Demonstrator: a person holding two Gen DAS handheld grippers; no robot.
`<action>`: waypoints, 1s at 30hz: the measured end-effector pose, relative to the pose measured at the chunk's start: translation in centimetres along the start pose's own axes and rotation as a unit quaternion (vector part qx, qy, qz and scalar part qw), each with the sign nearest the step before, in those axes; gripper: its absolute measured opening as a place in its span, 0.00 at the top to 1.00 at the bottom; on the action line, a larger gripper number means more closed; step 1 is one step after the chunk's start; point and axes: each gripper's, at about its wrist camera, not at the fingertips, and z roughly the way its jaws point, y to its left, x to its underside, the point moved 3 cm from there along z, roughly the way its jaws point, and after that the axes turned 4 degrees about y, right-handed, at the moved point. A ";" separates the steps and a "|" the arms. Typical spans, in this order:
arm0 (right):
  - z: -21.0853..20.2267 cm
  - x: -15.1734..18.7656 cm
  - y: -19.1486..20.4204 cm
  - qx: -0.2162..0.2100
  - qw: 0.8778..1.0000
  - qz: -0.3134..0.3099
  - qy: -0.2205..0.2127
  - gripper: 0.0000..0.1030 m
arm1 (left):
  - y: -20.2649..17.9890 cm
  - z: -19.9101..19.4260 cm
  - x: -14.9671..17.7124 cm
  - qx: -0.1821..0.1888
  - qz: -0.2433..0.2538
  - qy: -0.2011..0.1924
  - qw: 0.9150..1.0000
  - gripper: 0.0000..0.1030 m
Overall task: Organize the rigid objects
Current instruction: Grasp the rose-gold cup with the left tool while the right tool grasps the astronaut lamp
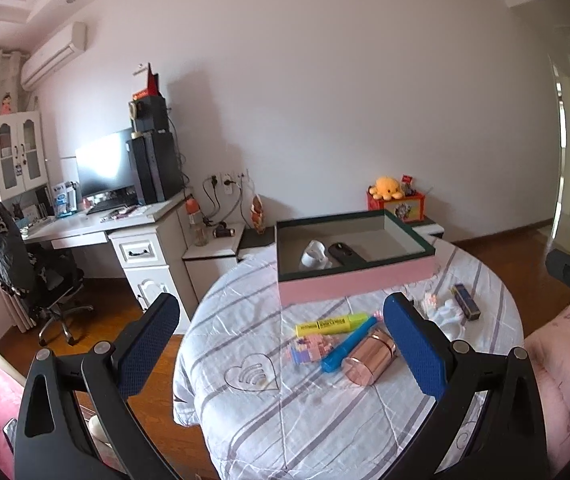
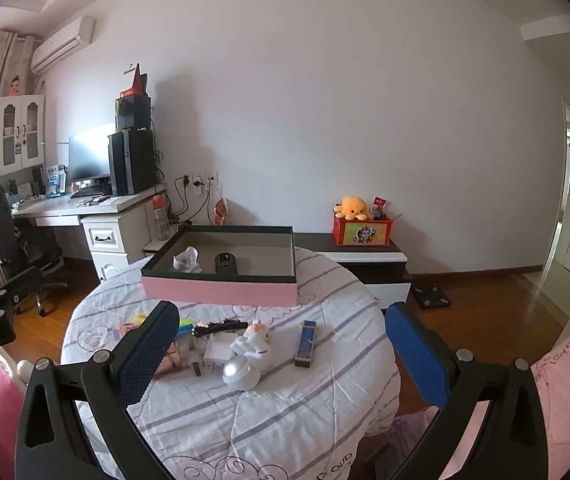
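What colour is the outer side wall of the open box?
Pink, seen best in the right wrist view.

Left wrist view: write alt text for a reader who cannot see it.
An open left gripper hovers over a round table under a striped cloth, above a yellow highlighter, blue pen, rose-gold cylinder and pastel block toy. Behind them a pink box holds a white object and a black object.

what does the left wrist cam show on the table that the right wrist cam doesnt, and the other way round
Only the left wrist view shows the blue marker in full and the heart print up close. Only the right wrist view shows the silver ball and black hair clip. Both share the pink box, with a white item and a dark item inside, and the open grippers.
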 end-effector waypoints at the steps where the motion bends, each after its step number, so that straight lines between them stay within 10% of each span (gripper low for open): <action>1: 0.5 0.2 -0.1 0.000 1.000 0.001 0.007 0.00 | -0.3 0.6 0.3 0.003 0.003 0.008 1.000 0.00; 23: 11.5 7.1 -2.9 -0.013 0.990 0.022 0.142 0.00 | -7.5 12.1 5.8 0.058 0.049 0.141 0.987 0.00; 30: 13.3 7.8 -3.0 -0.023 0.987 0.023 0.159 0.00 | -8.3 14.6 6.6 0.064 0.059 0.166 0.982 0.17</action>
